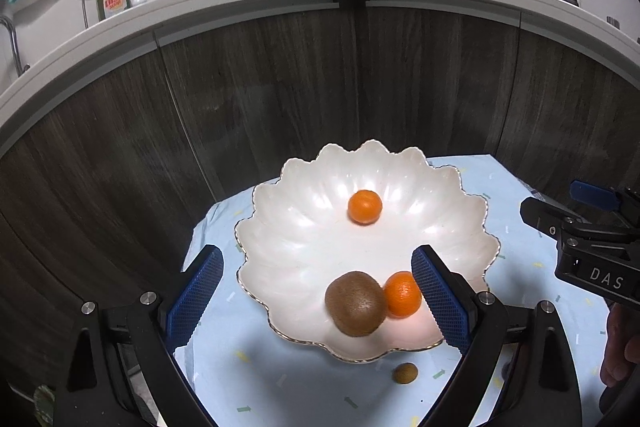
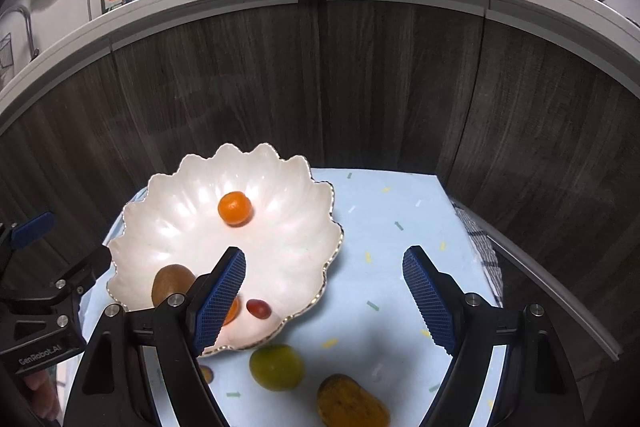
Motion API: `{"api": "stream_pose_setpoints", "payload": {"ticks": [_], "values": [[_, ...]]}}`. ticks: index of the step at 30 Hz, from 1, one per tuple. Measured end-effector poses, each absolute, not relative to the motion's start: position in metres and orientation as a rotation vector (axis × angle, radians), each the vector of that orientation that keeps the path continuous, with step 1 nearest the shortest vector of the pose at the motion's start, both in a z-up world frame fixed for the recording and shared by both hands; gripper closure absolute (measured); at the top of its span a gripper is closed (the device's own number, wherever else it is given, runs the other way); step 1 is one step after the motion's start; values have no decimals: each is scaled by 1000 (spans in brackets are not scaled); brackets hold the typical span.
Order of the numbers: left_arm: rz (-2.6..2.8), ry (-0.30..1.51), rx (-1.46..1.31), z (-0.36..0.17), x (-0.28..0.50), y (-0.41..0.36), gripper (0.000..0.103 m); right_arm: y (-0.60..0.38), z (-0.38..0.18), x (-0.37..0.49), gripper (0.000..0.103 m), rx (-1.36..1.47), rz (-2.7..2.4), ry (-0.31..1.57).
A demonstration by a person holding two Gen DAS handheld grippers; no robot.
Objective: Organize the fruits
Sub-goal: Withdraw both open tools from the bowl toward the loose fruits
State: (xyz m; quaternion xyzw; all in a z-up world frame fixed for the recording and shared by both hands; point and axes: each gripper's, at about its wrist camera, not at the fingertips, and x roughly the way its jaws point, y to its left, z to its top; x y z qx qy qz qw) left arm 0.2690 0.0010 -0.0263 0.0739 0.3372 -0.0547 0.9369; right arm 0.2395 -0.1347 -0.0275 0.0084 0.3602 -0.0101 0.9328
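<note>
Between your left gripper's [image 1: 318, 291] spread, empty jaws sit a kiwi [image 1: 355, 303] touching an orange [image 1: 403, 294], both in the scalloped white bowl [image 1: 280, 227], with a second orange [image 1: 364, 206] farther back. Your right gripper [image 2: 324, 293] also stands wide apart, holding nothing — over the pale blue cloth [image 2: 384, 227] just beside the bowl. Nearer you lie a green fruit [image 2: 276, 367] and a brownish-yellow one [image 2: 352, 403] on the cloth — a red grape [image 2: 258, 308] rests inside the bowl's near edge.

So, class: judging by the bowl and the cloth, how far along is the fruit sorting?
Done: a kiwi, two oranges and a red grape lie in the white bowl. In hand: nothing; both tongs are open and empty. Left: the green fruit, mango and small brown fruit on the cloth.
</note>
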Motion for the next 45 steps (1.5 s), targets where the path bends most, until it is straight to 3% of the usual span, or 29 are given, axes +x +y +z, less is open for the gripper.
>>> {"api": "stream_pose_setpoints", "payload": {"ticks": [45], "values": [[-208, 701, 166, -42, 192, -61, 7, -198, -36, 153, 21, 61, -87, 722]]}}
